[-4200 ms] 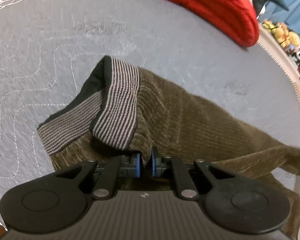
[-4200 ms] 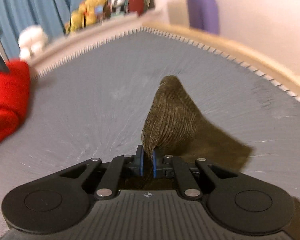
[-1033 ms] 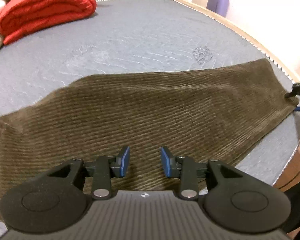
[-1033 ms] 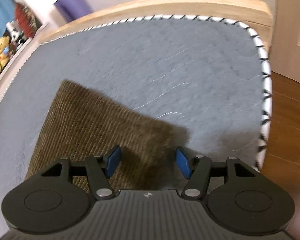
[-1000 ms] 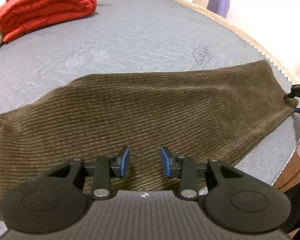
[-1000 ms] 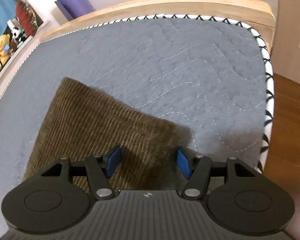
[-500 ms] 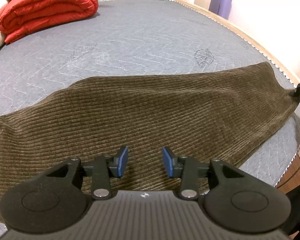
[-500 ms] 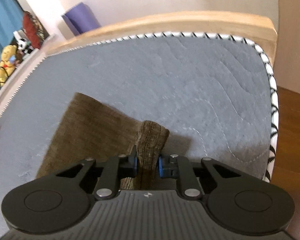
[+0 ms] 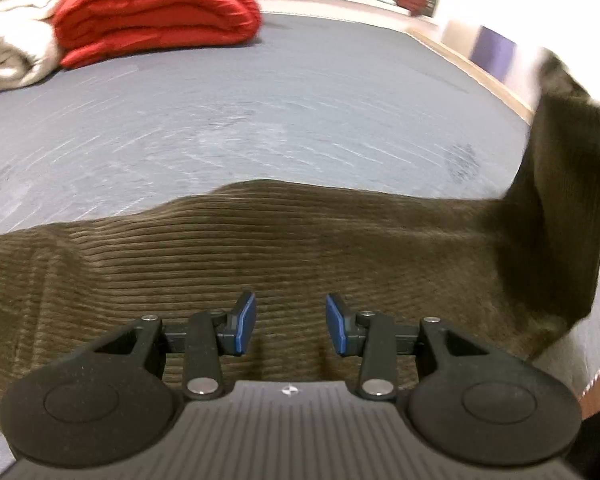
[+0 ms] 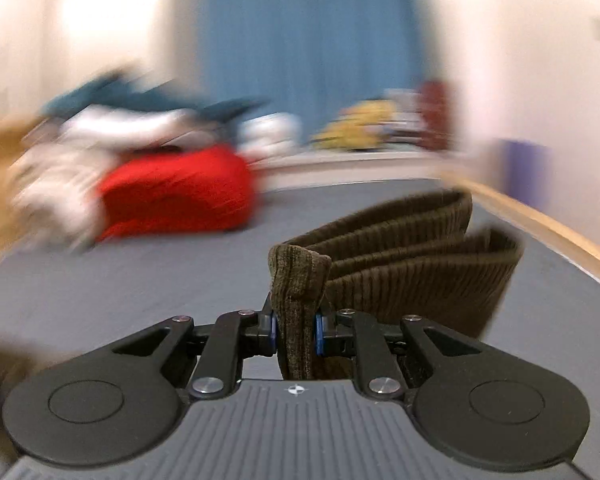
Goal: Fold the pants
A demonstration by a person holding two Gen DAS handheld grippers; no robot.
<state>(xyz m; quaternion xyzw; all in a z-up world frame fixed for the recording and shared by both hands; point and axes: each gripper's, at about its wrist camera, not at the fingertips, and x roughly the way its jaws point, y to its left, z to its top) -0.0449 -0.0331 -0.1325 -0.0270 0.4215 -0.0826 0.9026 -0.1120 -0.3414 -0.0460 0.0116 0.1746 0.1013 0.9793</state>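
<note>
Grey quilted bed point(image 9: 260, 128) under me, a rolled red blanket point(image 9: 156, 8) and a pale beige one point(image 9: 8, 52) at the far end, blue curtain point(image 10: 308, 48) beyond, all smeared with speed in the right view. And here's the change: half a second ago my right gripper point(image 10: 296, 330) had only just pinched the hem down on the mattress; now that end is up in the air, its fingers point(image 10: 319, 330) clenched on a bunched wad of the brown corduroy pants point(image 9: 260, 256). In the left view the leg end rises steeply at the right edge while the rest lies flat across the near part of the bed. My left gripper point(image 9: 290, 330) hangs over the middle of the fabric, fingers point(image 9: 245, 322) spread wide and gripping nothing, as they were a second ago.

So I reckon the lengthwise fold is under way: hem end lifted, to be carried over toward the waist end on my left.

Cloth looks thick and ribbed, soft, draping heavily; the lifted hem shows stacked layers point(image 10: 420, 248), so the legs seem to be doubled already.
</note>
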